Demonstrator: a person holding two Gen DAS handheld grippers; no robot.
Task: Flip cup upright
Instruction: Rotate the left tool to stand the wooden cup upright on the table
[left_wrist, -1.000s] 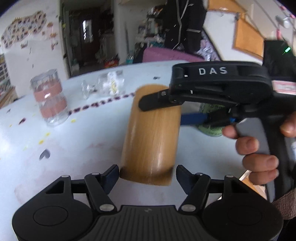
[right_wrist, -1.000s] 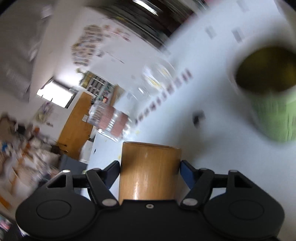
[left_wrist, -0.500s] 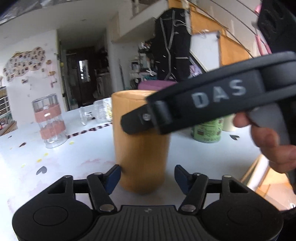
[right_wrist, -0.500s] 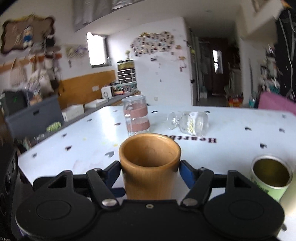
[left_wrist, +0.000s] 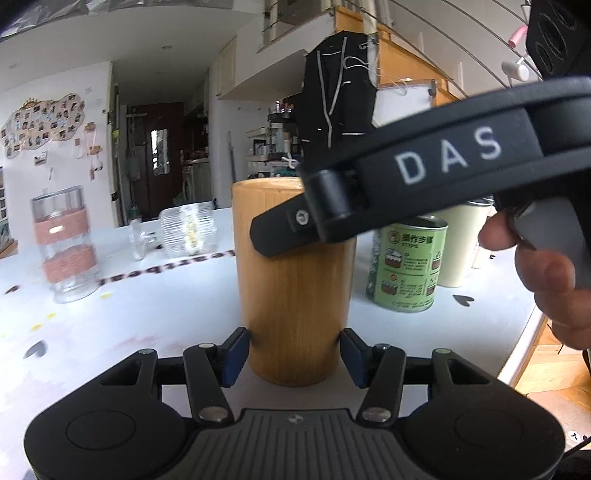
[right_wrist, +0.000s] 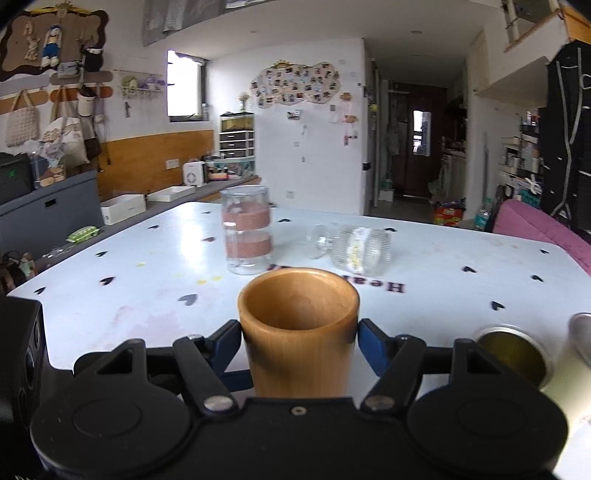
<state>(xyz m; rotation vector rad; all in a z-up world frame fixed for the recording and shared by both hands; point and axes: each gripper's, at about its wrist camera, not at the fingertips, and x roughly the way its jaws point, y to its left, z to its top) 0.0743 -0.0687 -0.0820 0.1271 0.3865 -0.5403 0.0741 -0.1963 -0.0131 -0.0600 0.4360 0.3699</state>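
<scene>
A wooden cup (left_wrist: 293, 295) stands upright on the white table (left_wrist: 147, 314), mouth up, as the right wrist view (right_wrist: 299, 332) shows. My right gripper (right_wrist: 299, 339) is shut on the cup near its rim; its black body (left_wrist: 424, 177) crosses the left wrist view above the cup. My left gripper (left_wrist: 293, 350) is open, with a blue pad (left_wrist: 234, 350) on each side of the cup's base, close to it but apart.
A tall glass jar with pink bands (left_wrist: 64, 243) stands at the left. A ribbed glass (left_wrist: 184, 230) lies on its side behind the cup. A green tin (left_wrist: 406, 266) and a cream container (left_wrist: 461, 243) stand at the right, near the table edge (left_wrist: 524, 350).
The right gripper has turned the cup from lying on its side to standing upright on the table. The left gripper stayed open around its base.
</scene>
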